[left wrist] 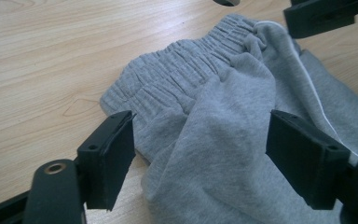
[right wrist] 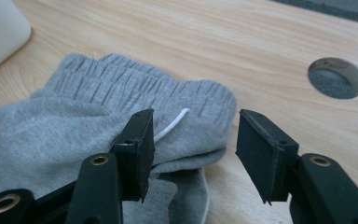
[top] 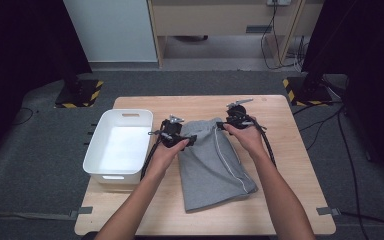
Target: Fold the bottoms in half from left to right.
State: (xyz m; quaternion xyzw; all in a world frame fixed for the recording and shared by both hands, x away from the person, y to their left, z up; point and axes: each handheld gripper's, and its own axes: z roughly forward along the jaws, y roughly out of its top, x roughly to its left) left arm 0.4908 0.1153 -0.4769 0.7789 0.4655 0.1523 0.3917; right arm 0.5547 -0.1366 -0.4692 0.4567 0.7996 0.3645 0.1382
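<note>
A: Shorts [top: 210, 165], grey and folded, lie on the table [top: 280, 200] just right of the white bin [top: 120, 145] in our high view; we hold the left gripper [top: 187, 139] and right gripper [top: 223, 125] at the waistband end.

B: In our left gripper view the jaws stand spread, fabric [left wrist: 214, 140] between them, unpinched.

A: In our right gripper view the jaws gape over the waistband corner [right wrist: 205, 102], beside the drawstring [right wrist: 172, 123], pads not pressing.

A light wooden table [top: 285, 165] with a round cable hole [right wrist: 337, 78] stands on grey carpet [top: 40, 170]. On its left edge sits a white rectangular plastic bin [top: 120, 145], open-topped. Beyond, yellow-and-black striped stand bases [top: 80, 93] flank a pale wooden cabinet [top: 220, 20].
</note>
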